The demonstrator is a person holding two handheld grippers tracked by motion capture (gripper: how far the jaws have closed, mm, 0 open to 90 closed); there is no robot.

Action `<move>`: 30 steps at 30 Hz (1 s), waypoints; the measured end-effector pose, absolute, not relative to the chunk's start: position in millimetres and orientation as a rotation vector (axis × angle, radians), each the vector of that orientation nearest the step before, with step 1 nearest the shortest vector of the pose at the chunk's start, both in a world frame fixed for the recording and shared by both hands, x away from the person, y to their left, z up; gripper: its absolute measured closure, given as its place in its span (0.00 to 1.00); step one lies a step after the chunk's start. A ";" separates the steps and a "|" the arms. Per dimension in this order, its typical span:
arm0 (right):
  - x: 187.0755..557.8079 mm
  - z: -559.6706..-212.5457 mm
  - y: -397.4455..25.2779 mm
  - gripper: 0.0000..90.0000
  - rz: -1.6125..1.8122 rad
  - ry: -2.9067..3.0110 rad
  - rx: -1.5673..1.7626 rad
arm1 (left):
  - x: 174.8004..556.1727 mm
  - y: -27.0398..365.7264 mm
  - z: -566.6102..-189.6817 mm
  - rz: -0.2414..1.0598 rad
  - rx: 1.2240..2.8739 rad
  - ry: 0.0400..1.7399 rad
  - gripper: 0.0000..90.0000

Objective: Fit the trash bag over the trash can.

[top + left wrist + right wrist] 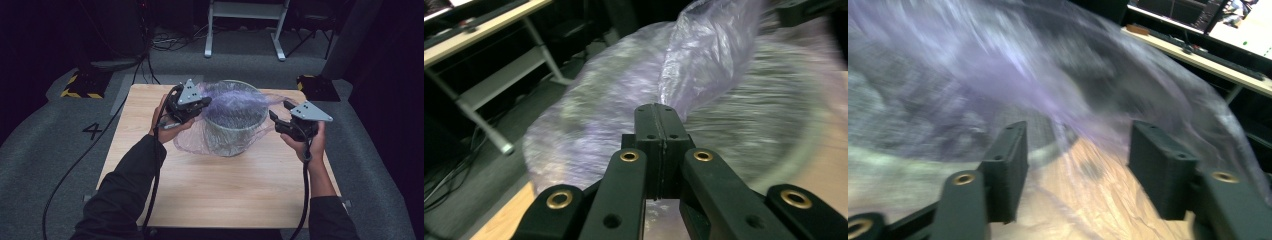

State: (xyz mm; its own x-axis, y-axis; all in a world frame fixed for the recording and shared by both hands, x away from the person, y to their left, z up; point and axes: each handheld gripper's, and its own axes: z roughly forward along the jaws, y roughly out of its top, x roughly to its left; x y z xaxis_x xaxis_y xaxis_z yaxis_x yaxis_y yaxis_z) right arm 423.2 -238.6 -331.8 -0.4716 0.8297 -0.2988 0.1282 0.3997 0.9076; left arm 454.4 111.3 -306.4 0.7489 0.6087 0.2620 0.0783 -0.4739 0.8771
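A round mesh bin [234,131] stands on the wooden table [210,185], with a thin purple plastic bag [235,102] draped into and over it. My left gripper [204,104] is at the bin's left rim, shut on a fold of the bag [704,65], which rises from its closed fingertips [655,116]. At the bin's right side my right gripper [276,119] stands open. Its two fingers [1009,165] are spread apart, with loose bag film [1058,75] lying in front of and between them. The bin's mesh [744,130] is blurred behind the bag.
The table's front half [220,200] is bare wood. Grey carpet [45,150] surrounds the table, cables [75,165] trail on the left, and a white desk frame [245,25] stands behind. Yellow-black striped blocks [82,85] sit near the far corners.
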 end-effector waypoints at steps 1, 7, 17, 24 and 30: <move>426.4 -331.5 -238.5 0.49 1.110 1.867 0.830 | 460.0 113.7 -306.9 0.698 1.992 0.524 1.00; 450.3 -327.8 -234.3 0.57 0.994 1.898 0.823 | 491.7 123.4 -314.0 0.723 1.969 0.604 1.00; 482.4 -337.7 -243.9 0.78 1.058 1.943 0.947 | 534.8 127.0 -334.1 0.672 1.906 0.762 0.99; 496.3 -349.6 -244.8 1.00 1.103 1.969 0.994 | 556.0 126.2 -358.3 0.621 1.943 0.873 0.99; 505.9 -364.4 -240.6 1.00 1.078 2.022 1.034 | 565.5 119.9 -376.8 0.532 2.008 0.941 1.00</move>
